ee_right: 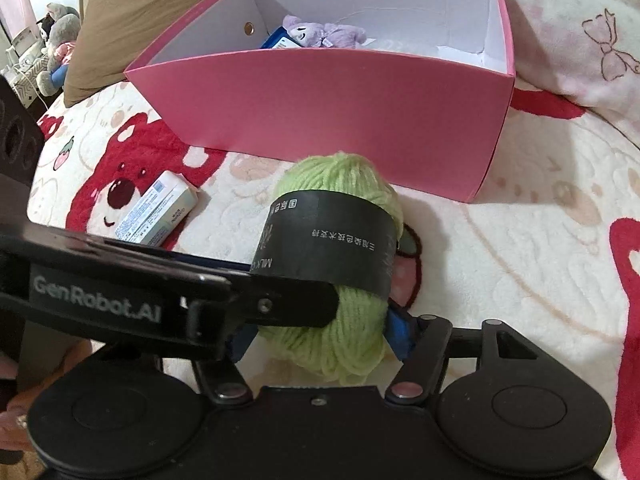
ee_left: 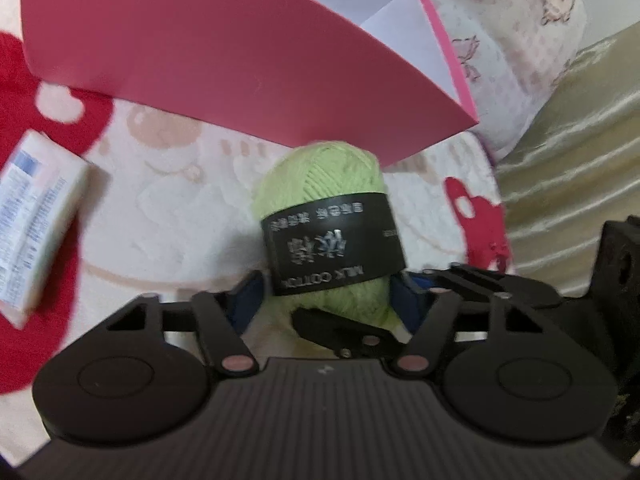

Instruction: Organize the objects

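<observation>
Bedspread (ee_right: pixel 500 264) carries a pink box (ee_right: pixel 340 120). Both claws, left claw (ee_left: pixel 326 292) and right claw (ee_right: pixel 320 320), clench one green yarn skein (ee_right: pixel 340 248) before it.

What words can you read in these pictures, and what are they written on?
"MILK COTTON": upside down on the black paper band around the light green ball of yarn.
"GenRobot.AI": on the black left hand-held gripper, seen from the right wrist camera.
Chinese characters on the band: too blurred to read.
Small print on the white rectangular box on the blanket: too small to read.
</observation>
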Tool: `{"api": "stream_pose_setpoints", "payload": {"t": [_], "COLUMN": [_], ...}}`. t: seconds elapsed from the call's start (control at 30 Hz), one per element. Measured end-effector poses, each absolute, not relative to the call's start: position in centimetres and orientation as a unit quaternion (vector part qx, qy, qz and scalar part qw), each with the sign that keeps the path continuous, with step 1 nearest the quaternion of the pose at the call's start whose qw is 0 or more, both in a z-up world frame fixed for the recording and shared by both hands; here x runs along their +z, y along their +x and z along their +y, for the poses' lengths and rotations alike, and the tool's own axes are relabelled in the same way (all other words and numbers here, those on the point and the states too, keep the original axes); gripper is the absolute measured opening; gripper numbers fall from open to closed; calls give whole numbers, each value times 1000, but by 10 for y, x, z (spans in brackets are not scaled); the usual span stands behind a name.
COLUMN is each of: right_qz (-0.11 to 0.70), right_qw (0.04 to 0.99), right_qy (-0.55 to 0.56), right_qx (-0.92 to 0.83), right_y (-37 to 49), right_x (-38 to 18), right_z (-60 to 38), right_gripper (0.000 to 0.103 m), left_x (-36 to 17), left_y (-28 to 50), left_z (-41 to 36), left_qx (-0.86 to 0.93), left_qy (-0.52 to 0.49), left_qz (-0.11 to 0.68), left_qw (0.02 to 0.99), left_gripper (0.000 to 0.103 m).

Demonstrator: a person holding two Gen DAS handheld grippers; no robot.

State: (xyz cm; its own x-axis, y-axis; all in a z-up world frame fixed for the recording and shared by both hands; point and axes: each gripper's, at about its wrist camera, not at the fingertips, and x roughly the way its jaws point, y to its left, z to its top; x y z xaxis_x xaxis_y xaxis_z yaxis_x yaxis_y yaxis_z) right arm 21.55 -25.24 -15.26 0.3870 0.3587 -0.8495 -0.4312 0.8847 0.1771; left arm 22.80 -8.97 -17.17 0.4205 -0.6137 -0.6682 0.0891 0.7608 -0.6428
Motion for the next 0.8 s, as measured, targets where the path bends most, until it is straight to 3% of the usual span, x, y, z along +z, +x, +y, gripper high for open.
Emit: {"api": "stream_pose_setpoints", "payload": {"t": [0.23,0.8], "right_qz": [495,491], "right_qw": [834,829], "right_qy": [-40,-31], "right_qx": [240,266], "right_y": [213,194], "right_x": [-148,-129], "right_z": [-252,-251], "right_gripper": [61,60], "left_x": [-162,-133], "left_y": [220,196], "left_z": [-94,-94], "left_qx": [-220,-213], "left_qy": [-248,-227], "left_qz": [472,479], "left_qw": [817,821], "left_gripper": [56,54]}}
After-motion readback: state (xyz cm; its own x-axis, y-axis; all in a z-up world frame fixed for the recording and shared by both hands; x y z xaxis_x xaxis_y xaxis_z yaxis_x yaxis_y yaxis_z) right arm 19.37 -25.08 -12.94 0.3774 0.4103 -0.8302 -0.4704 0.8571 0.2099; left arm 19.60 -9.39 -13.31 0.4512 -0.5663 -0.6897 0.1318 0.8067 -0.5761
